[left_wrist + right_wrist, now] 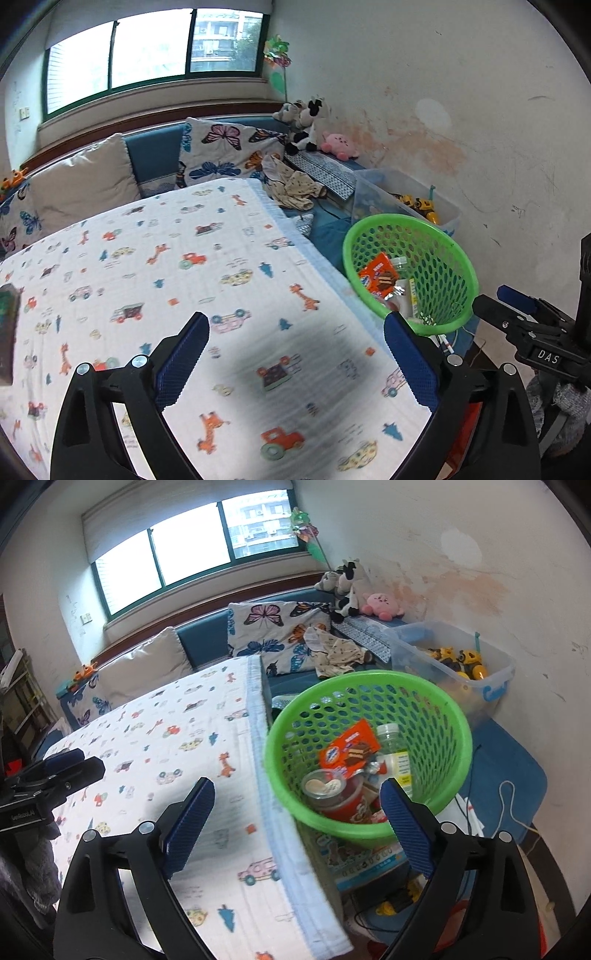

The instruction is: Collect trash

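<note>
Right wrist view: right gripper (297, 823) at lower centre, jaws spread wide, nothing between them; black frame, blue ribbed pads (190, 825). Beyond the pads, right of centre, a green basket (373, 682), round, plastic, perforated walls, beside the blanket edge. Trash inside: orange snack wrapper (347, 751) with a wafer picture, clear plastic bottle (388, 734) with a white label, print too small to read, red cup (334, 794) with a round pale lid. Quilted white blanket (177, 746), printed with cars and giraffes, fills the left half. Clear plastic bin (454, 661), upper right, holds yellow toy vehicles.

Left wrist view: left gripper (297, 354) at lower centre, jaws equally wide, empty, over the blanket. Basket sits at right of centre. At the right edge the right gripper's body shows a label reading "DAS" (548, 356).
</note>
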